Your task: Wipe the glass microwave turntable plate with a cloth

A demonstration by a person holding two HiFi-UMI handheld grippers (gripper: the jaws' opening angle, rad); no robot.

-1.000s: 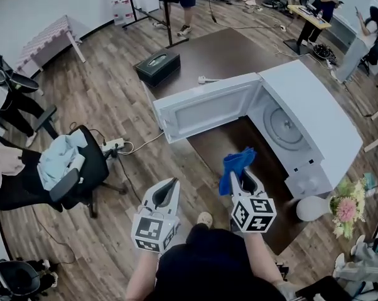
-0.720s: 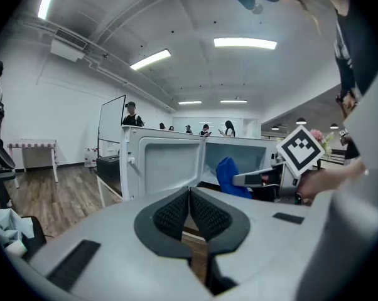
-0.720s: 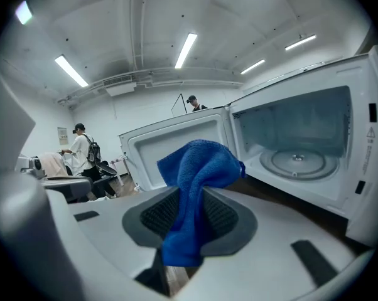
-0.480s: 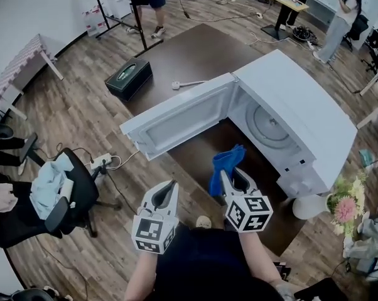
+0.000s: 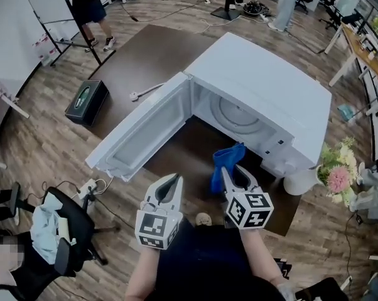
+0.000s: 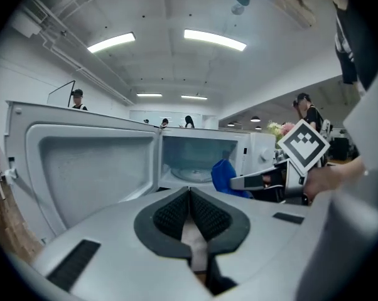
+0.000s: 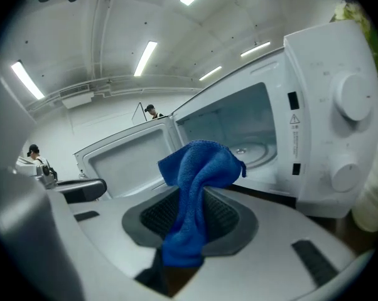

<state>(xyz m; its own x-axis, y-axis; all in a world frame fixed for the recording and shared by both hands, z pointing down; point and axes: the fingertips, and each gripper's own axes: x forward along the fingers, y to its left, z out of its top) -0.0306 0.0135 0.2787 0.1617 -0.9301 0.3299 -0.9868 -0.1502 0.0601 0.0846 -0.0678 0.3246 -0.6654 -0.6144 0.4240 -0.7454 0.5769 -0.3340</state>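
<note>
A white microwave [image 5: 270,86] stands on a dark brown table [image 5: 170,49] with its door [image 5: 142,130] swung wide open to the left. The round glass turntable plate [image 5: 234,115] lies inside the cavity; it also shows in the right gripper view [image 7: 255,150] and the left gripper view [image 6: 189,170]. My right gripper [image 5: 230,171] is shut on a blue cloth [image 5: 226,165], held in front of the opening, short of the plate. The cloth [image 7: 195,187] bunches up between the jaws. My left gripper [image 5: 174,180] hangs beside it, shut and holding nothing.
A white vase with flowers [image 5: 327,171] stands right of the microwave. A dark tissue box [image 5: 82,99] and a white cable [image 5: 142,93] lie on the table's far left. An office chair [image 5: 57,231] stands at the lower left. People stand at the room's far side.
My view has swung, so the microwave sits more centred and nearer. Both grippers keep roughly the same place in the picture, the right one still holding the cloth.
</note>
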